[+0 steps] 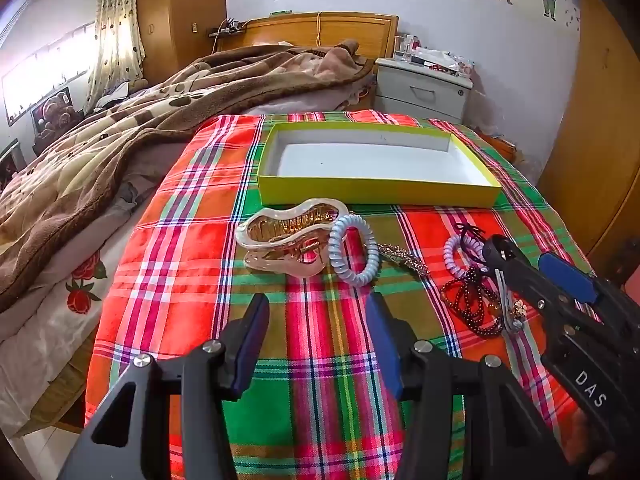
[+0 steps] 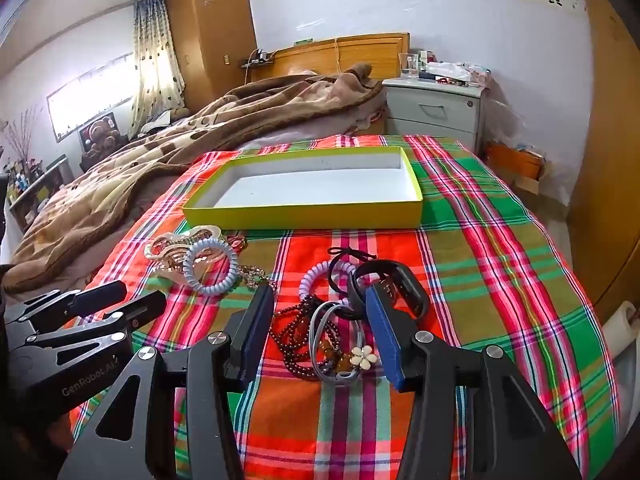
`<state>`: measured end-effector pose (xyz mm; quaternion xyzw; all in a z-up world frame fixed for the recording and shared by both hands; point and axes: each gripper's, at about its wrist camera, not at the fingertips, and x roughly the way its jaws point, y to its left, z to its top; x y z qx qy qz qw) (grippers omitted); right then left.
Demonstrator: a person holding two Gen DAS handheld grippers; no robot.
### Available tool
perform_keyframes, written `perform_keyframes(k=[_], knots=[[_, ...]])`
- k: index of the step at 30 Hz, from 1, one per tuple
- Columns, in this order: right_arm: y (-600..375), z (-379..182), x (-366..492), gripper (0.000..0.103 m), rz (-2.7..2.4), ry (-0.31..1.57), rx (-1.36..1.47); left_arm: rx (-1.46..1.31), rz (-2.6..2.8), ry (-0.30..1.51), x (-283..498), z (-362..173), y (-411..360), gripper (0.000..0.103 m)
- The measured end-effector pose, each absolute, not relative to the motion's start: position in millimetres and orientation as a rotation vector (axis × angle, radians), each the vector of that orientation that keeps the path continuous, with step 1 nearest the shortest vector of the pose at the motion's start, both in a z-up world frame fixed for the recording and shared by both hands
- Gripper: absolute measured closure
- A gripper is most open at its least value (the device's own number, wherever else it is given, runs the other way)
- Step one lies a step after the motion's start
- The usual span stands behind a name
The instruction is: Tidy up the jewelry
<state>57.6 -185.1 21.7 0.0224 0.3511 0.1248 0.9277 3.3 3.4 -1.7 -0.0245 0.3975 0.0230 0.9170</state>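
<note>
**Right claw lined up over the bracelet pile, tray still bare**

Both claws are spread apart and holding nothing. The right gripper (image 2: 320,332) straddles the tangle on the near right of the plaid cloth (image 2: 500,240): dark bead bracelet (image 2: 296,336), grey hair tie with flower charm (image 2: 362,356), lilac coil (image 2: 320,274). The left gripper (image 1: 318,340) hovers near the hair claw clip (image 1: 288,240) and blue coil tie (image 1: 354,252). The yellow tray (image 2: 304,214) sits at the far side. My tip: pinch one strand only, lift slowly so the tangle doesn't drag along.

Bare plaid cloth (image 2: 480,264) right of the yellow box (image 2: 304,212); jewelry heap (image 2: 328,336) between right tool (image 2: 320,332) fingers.
</note>
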Motion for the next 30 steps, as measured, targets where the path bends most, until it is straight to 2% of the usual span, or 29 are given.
perform_keyframes(k=[30], knots=[[-185.8,22.5,57.3,0.054,0.246,0.718,0.044,-0.051,0.066,0.815,4.0,-3.6,4.3,0.051]])
